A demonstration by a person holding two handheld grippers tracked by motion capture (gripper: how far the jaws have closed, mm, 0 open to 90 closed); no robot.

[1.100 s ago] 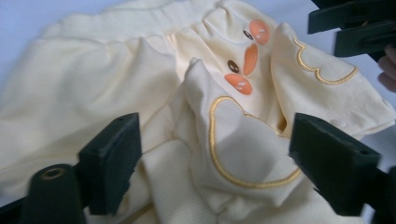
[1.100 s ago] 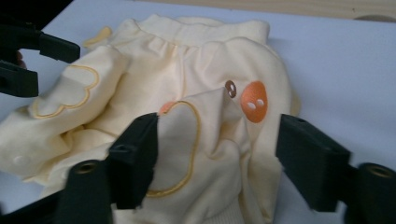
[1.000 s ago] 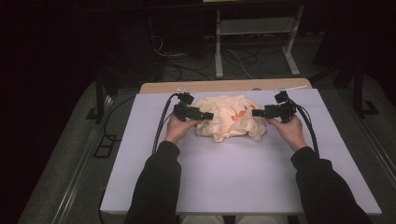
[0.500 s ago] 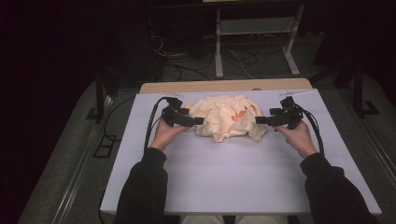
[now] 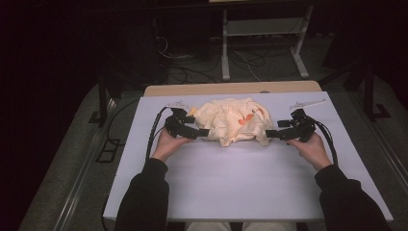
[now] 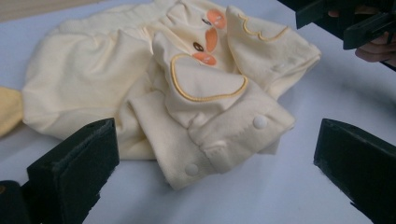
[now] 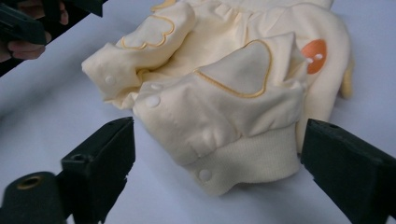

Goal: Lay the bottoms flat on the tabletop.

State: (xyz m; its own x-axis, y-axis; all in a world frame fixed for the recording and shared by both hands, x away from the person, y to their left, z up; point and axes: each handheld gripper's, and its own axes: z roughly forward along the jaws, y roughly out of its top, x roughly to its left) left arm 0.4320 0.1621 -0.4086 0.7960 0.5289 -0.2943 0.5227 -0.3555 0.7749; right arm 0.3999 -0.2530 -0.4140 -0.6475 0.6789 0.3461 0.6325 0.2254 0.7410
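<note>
Garment [image 5: 232,120] on table [image 5: 240,183], between left gripper [image 5: 201,132] and right gripper [image 5: 269,134]

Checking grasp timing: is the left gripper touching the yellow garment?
Apart. In the left gripper view, bare table separates both open jaws of the left gripper from the yellow garment.

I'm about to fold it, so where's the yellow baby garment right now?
The yellow baby garment lies crumpled at the table's far middle in the high view.

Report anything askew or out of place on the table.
The pale yellow baby garment with orange patches lies crumpled in a heap at the far middle of the white table, flaps with snap buttons folded over each other. Nothing looks spilled or damaged.
</note>
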